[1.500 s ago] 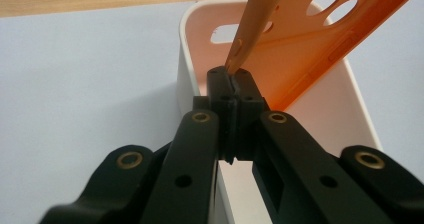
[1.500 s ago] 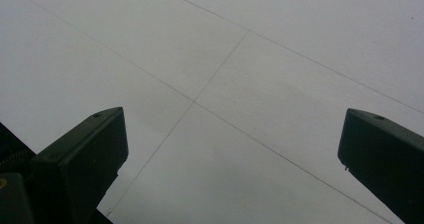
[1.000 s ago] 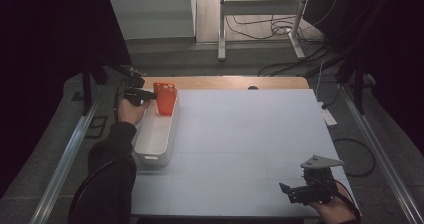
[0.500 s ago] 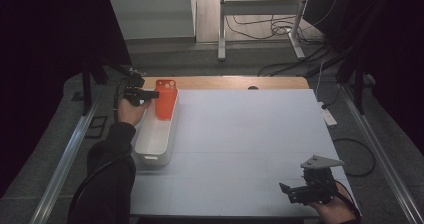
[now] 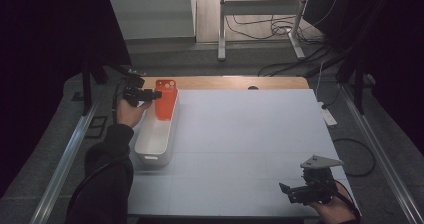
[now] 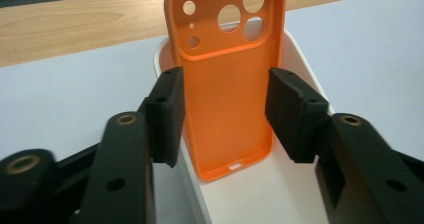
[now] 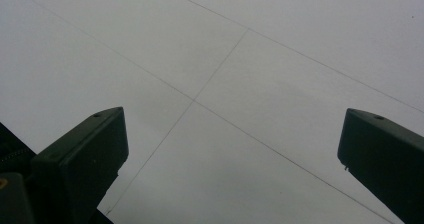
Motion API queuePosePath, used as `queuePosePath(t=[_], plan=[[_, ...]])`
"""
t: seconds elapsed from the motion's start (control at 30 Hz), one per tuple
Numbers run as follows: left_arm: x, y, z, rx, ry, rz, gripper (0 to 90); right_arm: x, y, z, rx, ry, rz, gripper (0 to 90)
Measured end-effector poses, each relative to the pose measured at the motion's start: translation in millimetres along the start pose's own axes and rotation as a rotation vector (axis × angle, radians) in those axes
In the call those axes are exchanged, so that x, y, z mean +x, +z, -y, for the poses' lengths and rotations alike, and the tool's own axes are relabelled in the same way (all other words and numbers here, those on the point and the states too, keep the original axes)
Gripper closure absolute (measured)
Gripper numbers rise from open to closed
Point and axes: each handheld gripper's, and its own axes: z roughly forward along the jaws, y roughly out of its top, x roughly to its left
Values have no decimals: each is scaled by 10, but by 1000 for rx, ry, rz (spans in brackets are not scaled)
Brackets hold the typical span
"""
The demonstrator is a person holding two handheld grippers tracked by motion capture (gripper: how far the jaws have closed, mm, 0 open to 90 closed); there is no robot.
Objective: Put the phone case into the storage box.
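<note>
A white sheet [image 5: 250,144] is laid over the wooden table [image 5: 235,82]. Beyond the far edge, a metal stand [image 5: 260,21] and loose cables [image 5: 305,54] are seen on the floor.

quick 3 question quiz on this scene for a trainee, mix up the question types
1. True or false: the orange phone case stands in the white bin.
2. The right gripper holds: A a case, B nothing, C a cable?
3. What colour is the table mat?

Key: 1 true. 2 B; its jaws stand open over the mat. 3 white. The left gripper has just been opening, pads off the case between them.
</note>
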Motion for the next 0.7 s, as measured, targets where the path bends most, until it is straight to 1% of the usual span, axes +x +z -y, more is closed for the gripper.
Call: queuePosePath(t=[0.17,0.3,0.33,0.37,0.4,0.47,0.53,0.6,0.67,0.7], plan=[[-10,-9,30,-11,13,-1,418,0,1,0,1,0,0,0],[-13,-27,49,-18,24,5,357,0,1,0,1,0,0,0],[-14,-33,55,-19,25,9,357,-1,2,0,1,-1,-1,0],[-15,-39,60,-20,27,11,325,0,2,0,1,-1,-1,0],[-16,-45,66,-19,30,14,325,0,2,0,1,-1,-1,0],[-20,-59,75,-19,38,11,288,0,3,0,2,-1,-1,0],[-21,-71,86,-20,38,21,252,0,3,0,2,-1,-1,0],[-26,-80,98,-20,41,23,211,1,2,0,2,-2,0,0],[-34,-90,114,-22,51,34,167,0,3,-1,2,-2,0,0],[-41,-93,121,-20,60,33,148,0,3,0,2,-2,0,0]])
